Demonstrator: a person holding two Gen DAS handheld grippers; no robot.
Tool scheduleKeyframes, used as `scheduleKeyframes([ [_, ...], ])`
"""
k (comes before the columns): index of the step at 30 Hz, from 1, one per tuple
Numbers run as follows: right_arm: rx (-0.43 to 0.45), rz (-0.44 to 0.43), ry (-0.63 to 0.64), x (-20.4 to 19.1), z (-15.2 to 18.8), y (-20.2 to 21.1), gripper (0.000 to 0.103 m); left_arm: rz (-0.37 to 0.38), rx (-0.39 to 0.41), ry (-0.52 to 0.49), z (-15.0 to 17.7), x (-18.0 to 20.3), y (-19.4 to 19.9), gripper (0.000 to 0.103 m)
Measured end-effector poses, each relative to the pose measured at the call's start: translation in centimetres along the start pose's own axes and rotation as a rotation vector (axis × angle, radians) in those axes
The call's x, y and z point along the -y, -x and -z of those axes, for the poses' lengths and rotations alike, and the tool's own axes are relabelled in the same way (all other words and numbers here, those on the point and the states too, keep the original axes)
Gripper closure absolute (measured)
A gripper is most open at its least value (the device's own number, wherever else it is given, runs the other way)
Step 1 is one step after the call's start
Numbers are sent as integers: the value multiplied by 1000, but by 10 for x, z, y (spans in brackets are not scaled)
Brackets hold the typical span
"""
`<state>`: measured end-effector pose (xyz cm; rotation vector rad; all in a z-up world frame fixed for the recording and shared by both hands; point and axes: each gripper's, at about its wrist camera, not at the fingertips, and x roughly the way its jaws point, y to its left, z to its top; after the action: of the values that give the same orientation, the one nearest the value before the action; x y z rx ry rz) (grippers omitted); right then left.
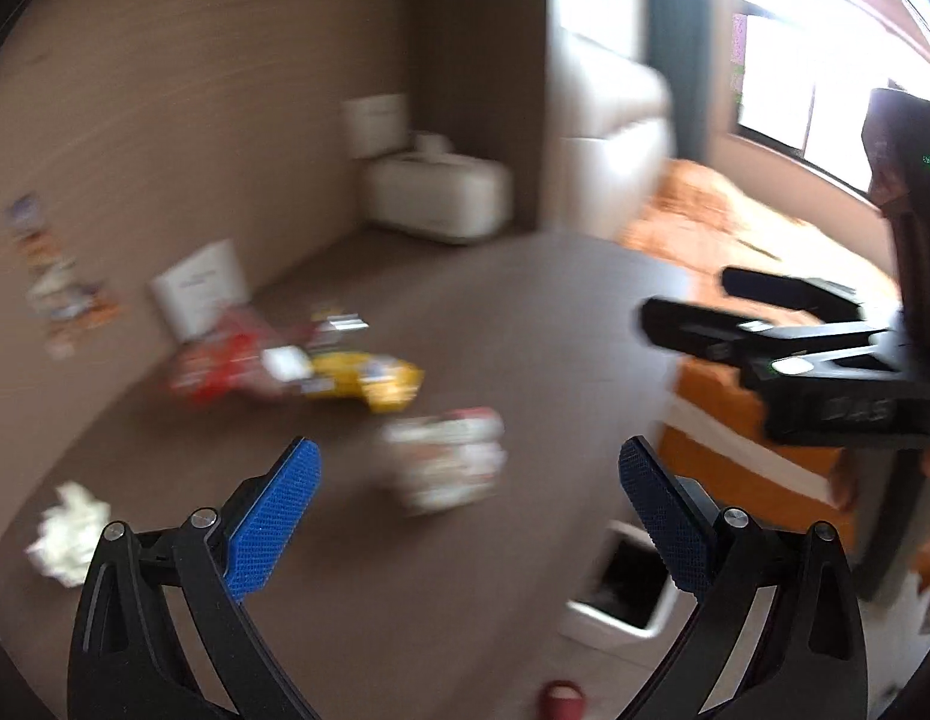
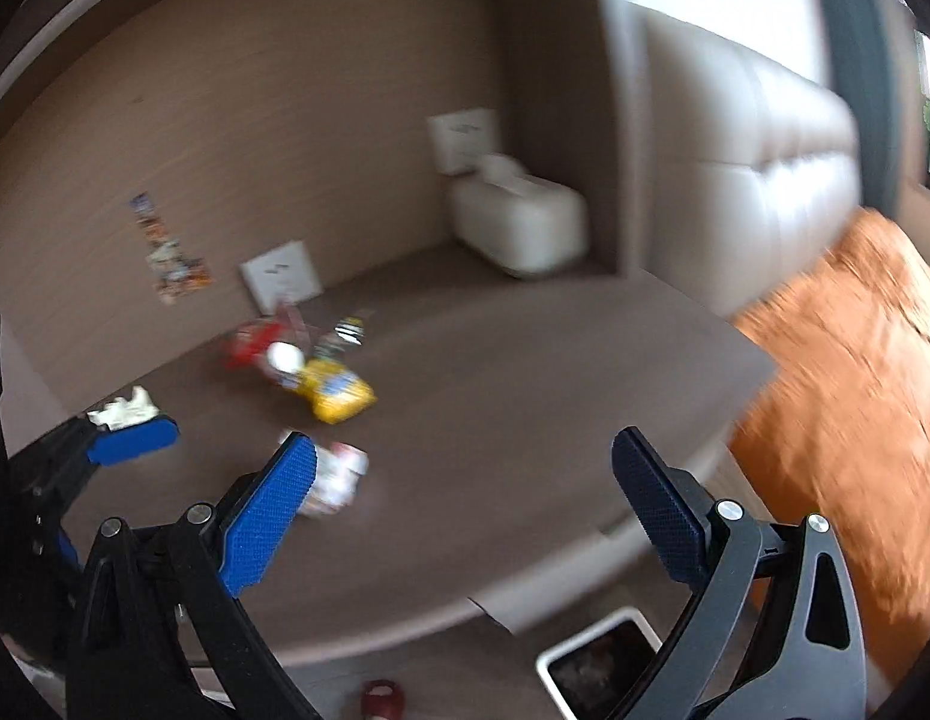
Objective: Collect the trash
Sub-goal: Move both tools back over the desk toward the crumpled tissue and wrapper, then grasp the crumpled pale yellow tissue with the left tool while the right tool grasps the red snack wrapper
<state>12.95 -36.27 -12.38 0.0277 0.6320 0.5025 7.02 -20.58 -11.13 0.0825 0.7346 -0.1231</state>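
Both claws hang spread and empty: left gripper (image 1: 468,501), right gripper (image 2: 465,495). Below the tabletop's (image 2: 525,396) near edge sits the white bin (image 2: 603,666). Nearest that edge lies a crumpled white wrapper (image 1: 447,459); mid-table, the yellow packet (image 2: 339,399); beyond, red wrappers (image 2: 255,342). Best to take the nearest wrapper first, pinching its middle squarely.

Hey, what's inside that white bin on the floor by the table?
The white bin has a dark inside with something dim and reddish at the bottom. Blur hides what it is, and the right gripper covers the bin's right side.
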Motion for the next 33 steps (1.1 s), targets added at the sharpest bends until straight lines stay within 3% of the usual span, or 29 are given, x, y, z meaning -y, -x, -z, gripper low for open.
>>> scheduleKeyframes([
  [4, 0, -78, 52, -39, -19, -17, 5, -148, 25, 71, 3, -63, 22, 5],
  [15, -26, -164, 130, -128, -49, -66, 5, -368, 38, 210, 29, -185, 50, 5],
  [21, -71, -151, 122, -151, -45, -93, 5, -387, -15, 240, 51, -233, 32, 5],
  [33, -130, -98, 44, -170, -54, -158, 5, -259, -124, 259, 72, -270, -22, 5],
])
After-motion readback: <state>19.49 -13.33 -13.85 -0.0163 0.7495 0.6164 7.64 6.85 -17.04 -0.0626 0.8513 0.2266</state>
